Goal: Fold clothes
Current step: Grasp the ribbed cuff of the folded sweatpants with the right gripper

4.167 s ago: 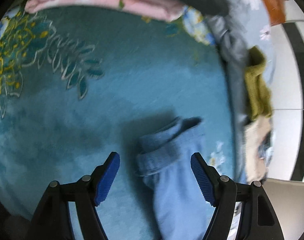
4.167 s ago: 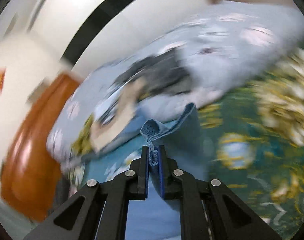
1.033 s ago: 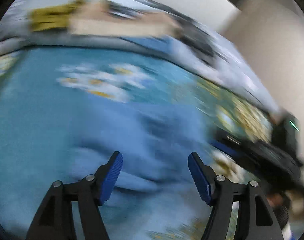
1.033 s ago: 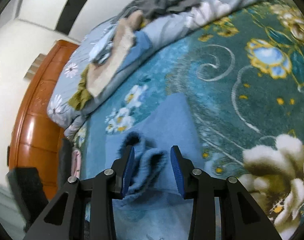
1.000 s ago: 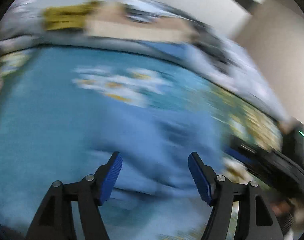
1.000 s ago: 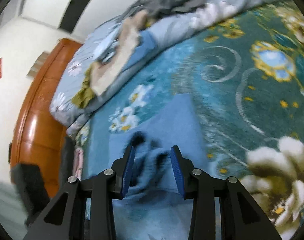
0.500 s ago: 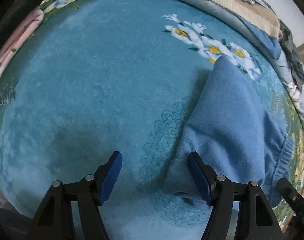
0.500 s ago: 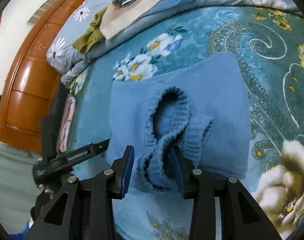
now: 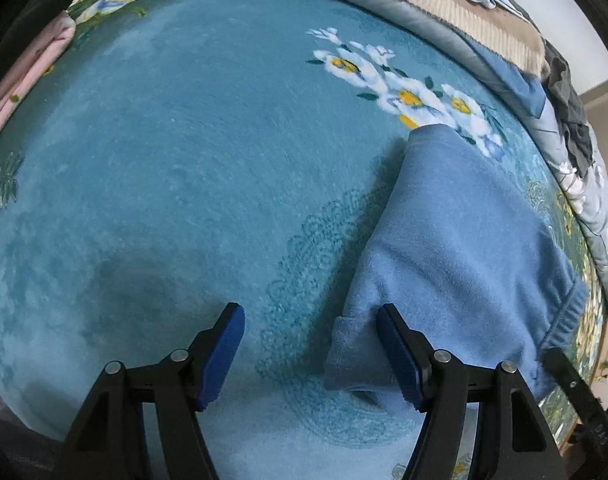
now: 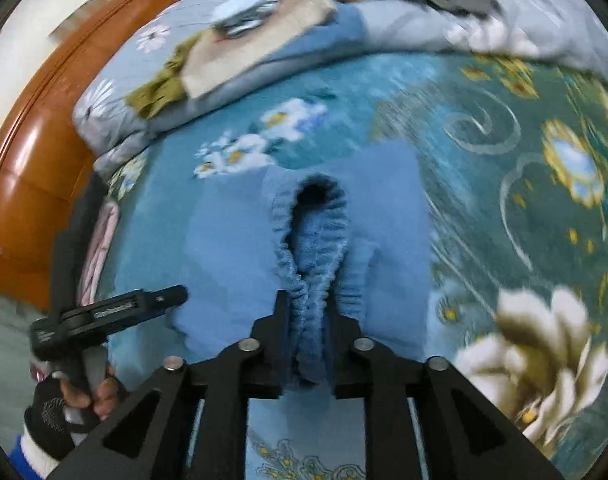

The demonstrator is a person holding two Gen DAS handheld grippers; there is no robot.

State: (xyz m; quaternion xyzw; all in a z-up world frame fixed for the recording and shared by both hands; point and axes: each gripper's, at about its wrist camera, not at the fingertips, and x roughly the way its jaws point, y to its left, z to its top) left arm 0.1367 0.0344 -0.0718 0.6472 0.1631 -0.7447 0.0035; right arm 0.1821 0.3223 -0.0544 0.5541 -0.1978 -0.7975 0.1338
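Closing just now, my right gripper [image 10: 307,312] pinches the bunched ribbed waistband of the blue garment [image 10: 232,256], pointing steeply down at it. My left gripper [image 9: 309,346] stands wide open with nothing held, aimed almost straight down, one pad just at the garment's near corner, my gloved hand [image 10: 64,404] wrapped round its handle. Folded flat, the garment lies on the teal floral blanket [image 9: 164,160], below the piled clothes [image 10: 240,40] along its far edge.
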